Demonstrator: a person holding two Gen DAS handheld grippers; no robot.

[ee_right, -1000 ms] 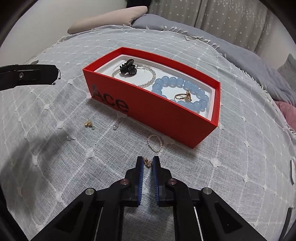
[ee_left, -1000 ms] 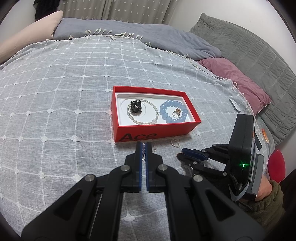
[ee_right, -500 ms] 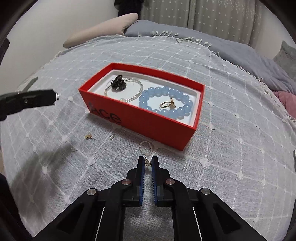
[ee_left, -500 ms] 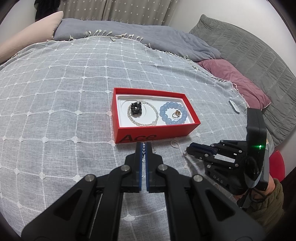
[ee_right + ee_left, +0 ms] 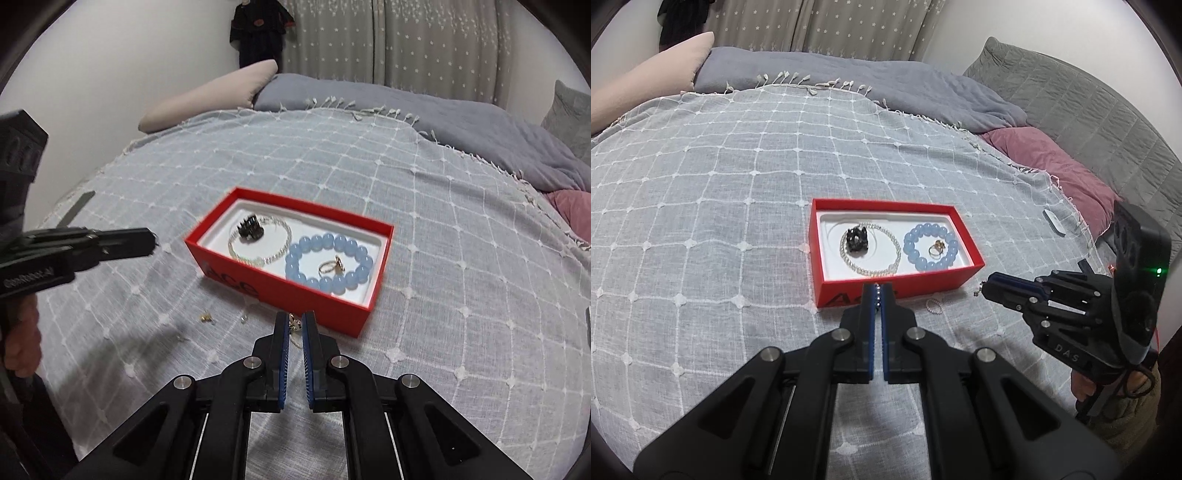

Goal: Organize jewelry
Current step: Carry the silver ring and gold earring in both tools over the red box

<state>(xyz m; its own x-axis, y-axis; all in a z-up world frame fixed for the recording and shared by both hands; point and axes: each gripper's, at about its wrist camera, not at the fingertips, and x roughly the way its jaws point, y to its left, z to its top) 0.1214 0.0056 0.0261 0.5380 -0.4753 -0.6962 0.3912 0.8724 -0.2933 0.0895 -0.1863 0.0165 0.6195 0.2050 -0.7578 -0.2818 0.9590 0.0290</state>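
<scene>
Pads of my right gripper (image 5: pixel 294 332) are pinched on a small gold earring (image 5: pixel 294 325), which dangles between the tips just short of the red box (image 5: pixel 343 314). From the other side it shows as a little gold piece hanging off the tips, clear of the grey bedspread (image 5: pixel 701 221). My left gripper (image 5: pixel 877 293) is closed too, clamped on a thin sparkly chain (image 5: pixel 877 295) that peeks out between its pads, right at the box's near wall.

To do this well, I judge the right claw should carry the earring over the near wall before letting go, high enough that the dangling part doesn't snag the rim. Best landing spot is bare white lining (image 5: pixel 218 240), not on the blue bead bracelet (image 5: pixel 328 262) or the gold ring (image 5: pixel 330 266) inside it. The pearl strand (image 5: pixel 258 243) and black piece (image 5: pixel 251 227) fill the other end, so room is tight.

I'd open slowly and low; a light piece like this can bounce or cling to a pad. More remains outside: a small pearl ring (image 5: pixel 933 306) on the cloth, and gold bits (image 5: pixel 205 316) lying near the box front.
</scene>
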